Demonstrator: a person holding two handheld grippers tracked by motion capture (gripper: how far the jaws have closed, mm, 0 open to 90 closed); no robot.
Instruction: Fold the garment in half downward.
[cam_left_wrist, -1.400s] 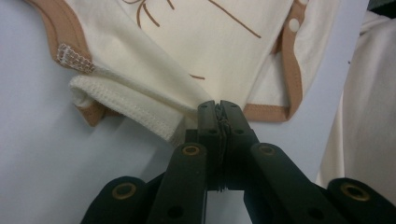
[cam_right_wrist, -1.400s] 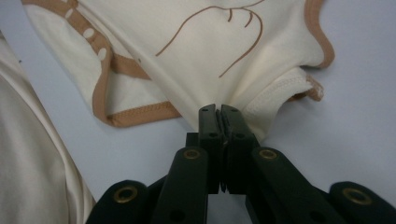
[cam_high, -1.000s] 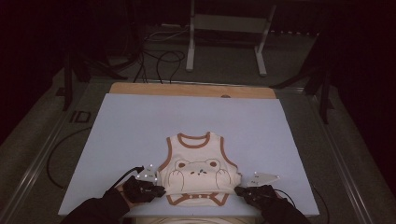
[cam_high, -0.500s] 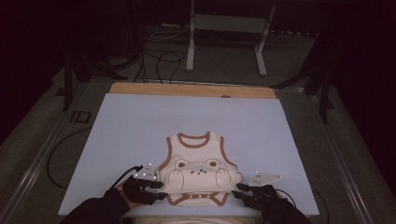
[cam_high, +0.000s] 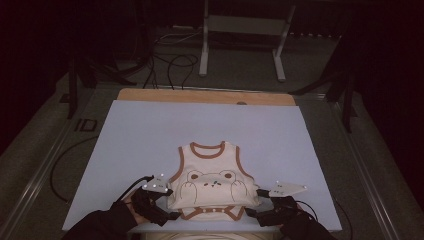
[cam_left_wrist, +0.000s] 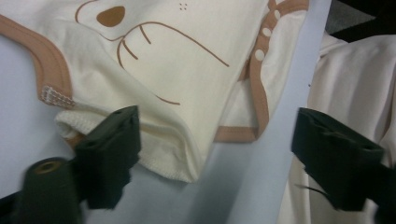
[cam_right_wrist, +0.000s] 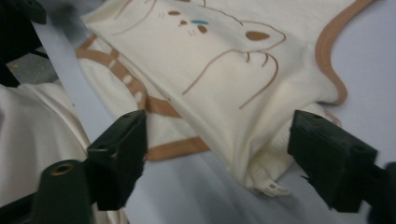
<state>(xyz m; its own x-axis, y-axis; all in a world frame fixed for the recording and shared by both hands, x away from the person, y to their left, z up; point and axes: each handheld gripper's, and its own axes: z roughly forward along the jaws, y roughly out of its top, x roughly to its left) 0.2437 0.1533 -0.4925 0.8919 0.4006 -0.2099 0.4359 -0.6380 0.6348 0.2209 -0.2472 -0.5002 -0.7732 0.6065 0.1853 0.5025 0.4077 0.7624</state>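
Observation:
A cream baby bodysuit (cam_high: 212, 187) with brown trim and a bear print lies flat on the pale blue table cover (cam_high: 150, 135), neck away from me. My left gripper (cam_high: 170, 205) is at its lower left corner and my right gripper (cam_high: 255, 204) at its lower right corner. Both pairs of jaws have just been opening. In the left gripper view the folded corner of the bodysuit (cam_left_wrist: 187, 56) lies loose between the spread jaws of the left gripper (cam_left_wrist: 219, 128), close to the left one. In the right gripper view the labelled corner of the bodysuit (cam_right_wrist: 224, 56) lies inside the right gripper (cam_right_wrist: 219, 126), unpressed.
A wooden board edge (cam_high: 205, 96) borders the far side of the cover. Beyond it stand metal stand legs (cam_high: 240, 40) and floor cables (cam_high: 170, 62). The person's cream clothing (cam_left_wrist: 350, 84) hangs at the near table edge, right behind the snap hem.
Both grippers' jaws have spread apart at the bodysuit's lower corners and let go of the cloth. The hands and the bodysuit have stayed where they were.

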